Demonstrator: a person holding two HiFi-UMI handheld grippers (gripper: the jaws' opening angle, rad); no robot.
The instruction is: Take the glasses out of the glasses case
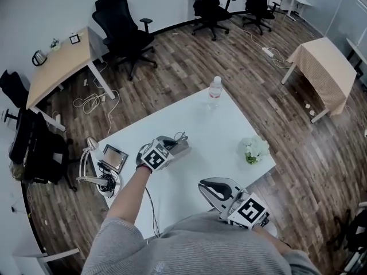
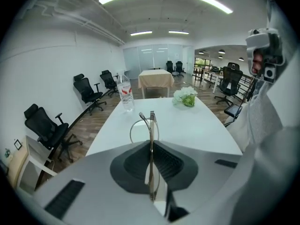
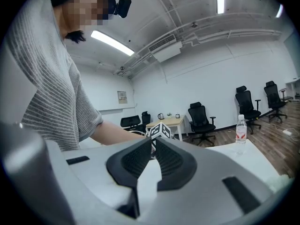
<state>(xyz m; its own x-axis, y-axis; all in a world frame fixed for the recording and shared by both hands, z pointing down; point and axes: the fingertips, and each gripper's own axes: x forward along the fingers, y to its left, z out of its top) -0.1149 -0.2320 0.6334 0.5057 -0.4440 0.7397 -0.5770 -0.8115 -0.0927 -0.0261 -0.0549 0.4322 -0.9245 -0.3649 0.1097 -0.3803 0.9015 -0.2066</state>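
My left gripper (image 1: 181, 147) hangs above the middle of the white table (image 1: 218, 132) and is shut on a pair of thin metal-framed glasses (image 1: 180, 137). In the left gripper view the glasses (image 2: 144, 126) stand edge-on between the dark pads, with one lens ring and a temple tip sticking out past the left gripper's (image 2: 151, 146) tips. My right gripper (image 1: 209, 187) is held near the table's front edge, close to my body. In its own view the right gripper (image 3: 153, 146) has its jaws together with nothing between them. No glasses case shows in any view.
A water bottle (image 1: 215, 90) stands at the table's far end and a small pot of white flowers (image 1: 253, 149) near its right edge. A desk lamp (image 1: 92, 171) and a small framed screen (image 1: 114, 157) sit at the left edge. Office chairs and other tables surround it.
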